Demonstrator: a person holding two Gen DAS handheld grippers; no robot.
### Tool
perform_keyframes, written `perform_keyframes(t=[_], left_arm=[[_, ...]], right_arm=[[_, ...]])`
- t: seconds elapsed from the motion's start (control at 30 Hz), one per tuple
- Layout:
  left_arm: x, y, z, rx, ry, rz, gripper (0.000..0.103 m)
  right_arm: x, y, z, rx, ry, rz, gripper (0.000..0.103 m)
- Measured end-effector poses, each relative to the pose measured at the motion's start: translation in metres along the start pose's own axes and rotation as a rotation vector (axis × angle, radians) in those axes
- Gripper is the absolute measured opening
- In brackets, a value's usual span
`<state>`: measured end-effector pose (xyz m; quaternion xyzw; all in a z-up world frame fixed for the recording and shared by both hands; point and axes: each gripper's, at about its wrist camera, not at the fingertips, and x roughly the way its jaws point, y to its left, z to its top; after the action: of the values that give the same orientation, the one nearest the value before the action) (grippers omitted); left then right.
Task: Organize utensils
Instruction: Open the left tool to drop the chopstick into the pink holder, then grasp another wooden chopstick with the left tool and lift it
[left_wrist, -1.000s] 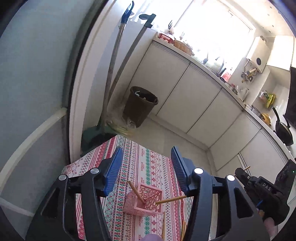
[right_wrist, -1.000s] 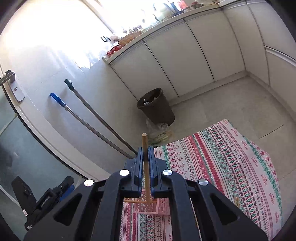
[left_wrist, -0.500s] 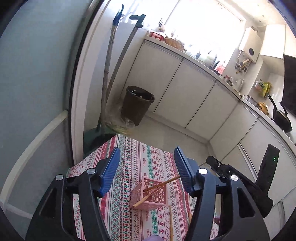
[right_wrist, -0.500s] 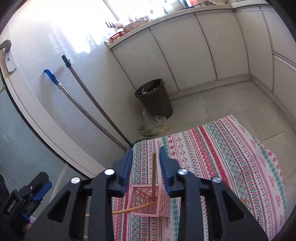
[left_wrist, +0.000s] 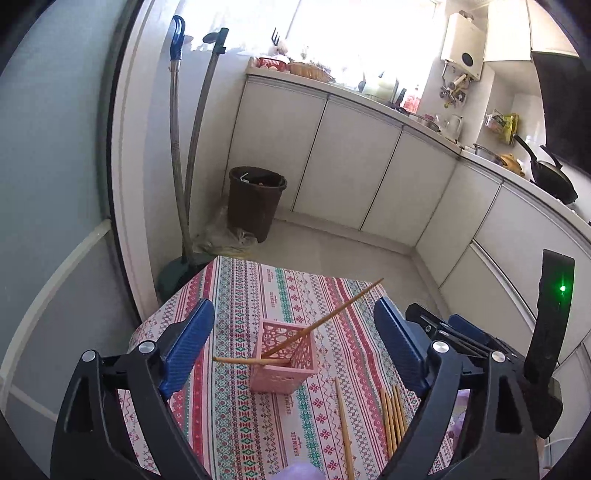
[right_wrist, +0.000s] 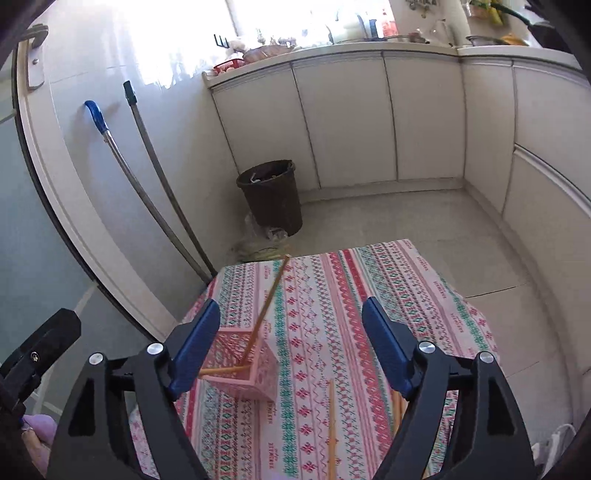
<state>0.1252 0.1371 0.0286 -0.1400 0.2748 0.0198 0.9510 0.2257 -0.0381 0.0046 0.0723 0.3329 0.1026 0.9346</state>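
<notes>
Partly hidden: loose wooden chopsticks (left_wrist: 393, 417) run behind right finger of left hand-held gripper (left_wrist: 293, 343). Pink perforated plastic basket (left_wrist: 283, 356) ahead between its fingers holds two chopsticks (left_wrist: 325, 319). Both grippers spread, empty; right hand-held gripper (right_wrist: 290, 349) likewise.

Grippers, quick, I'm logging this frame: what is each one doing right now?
Left gripper: open, holding nothing.
Right gripper: open, holding nothing.

Pink basket (left_wrist: 282, 360): perforated matt plastic. Chopsticks (left_wrist: 393, 419): smooth wood. Tablecloth (left_wrist: 258, 417): patterned woven cloth. Cabinets (left_wrist: 351, 162): smooth, glossy.
</notes>
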Motion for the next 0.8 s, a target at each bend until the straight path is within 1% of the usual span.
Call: perform_keyframes(t=[0.07,0.13,0.23,0.43,0.5,0.53,0.63,0.8], left_arm=[[0.003,-0.005,-0.006,0.003,0.025,-0.010,0.089],[0.006,-0.011,-0.014,0.009,0.055,-0.028,0.092],[0.014,-0.028,-0.029,0.034,0.112,-0.052,0.094],[0.048,-0.074,-0.065,0.169,0.249,-0.068,0.096],[0.062,-0.084,-0.078,0.203,0.307,-0.071,0.096],[0.072,-0.090,-0.085,0.224,0.348,-0.073,0.096],[0.092,-0.102,-0.103,0.253,0.425,-0.076,0.096],[0.135,-0.122,-0.132,0.297,0.589,-0.093,0.096]], right_arm=[[-0.004,-0.014,-0.008,-0.006,0.008,-0.092,0.089],[-0.008,-0.035,-0.017,-0.004,0.024,-0.163,0.091],[-0.009,-0.069,-0.029,0.014,0.080,-0.234,0.093],[-0.014,-0.137,-0.051,0.103,0.204,-0.283,0.094],[-0.016,-0.154,-0.054,0.128,0.223,-0.295,0.094],[-0.018,-0.159,-0.055,0.142,0.228,-0.296,0.095],[-0.024,-0.177,-0.057,0.180,0.235,-0.288,0.096],[-0.026,-0.182,-0.060,0.176,0.258,-0.259,0.096]])
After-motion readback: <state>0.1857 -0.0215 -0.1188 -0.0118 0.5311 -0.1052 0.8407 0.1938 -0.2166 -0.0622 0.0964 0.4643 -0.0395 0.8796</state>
